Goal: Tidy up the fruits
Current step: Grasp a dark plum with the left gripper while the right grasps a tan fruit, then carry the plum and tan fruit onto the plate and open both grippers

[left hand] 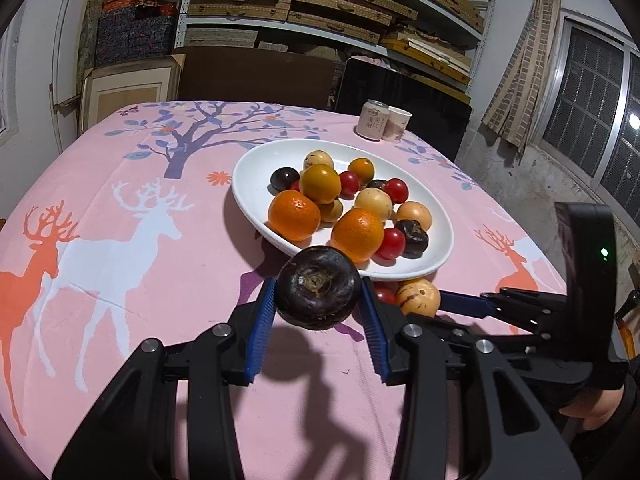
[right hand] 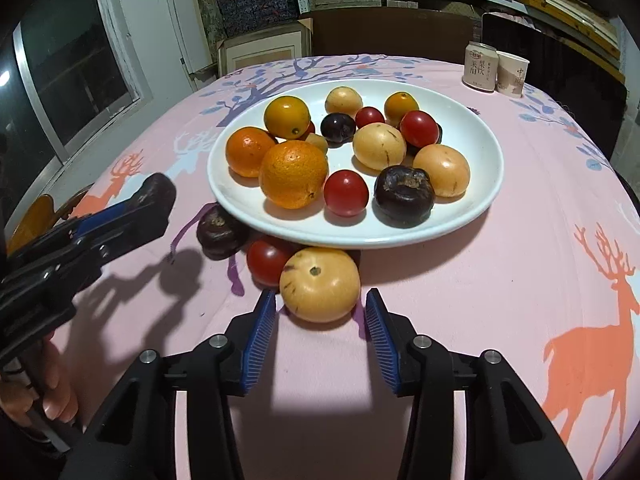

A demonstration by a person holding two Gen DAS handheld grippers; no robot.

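A white plate on the pink tablecloth holds oranges, red tomatoes, pale yellow fruits and dark purple fruits. My left gripper is shut on a dark purple fruit held above the cloth just in front of the plate; it shows in the right wrist view. My right gripper is open, its fingers either side of a pale yellow fruit lying on the cloth by the plate's near rim. A red tomato and another dark purple fruit lie on the cloth beside it.
A drink can and a paper cup stand at the table's far right edge; they also show in the right wrist view, can and cup. Shelves of boxes stand behind the table.
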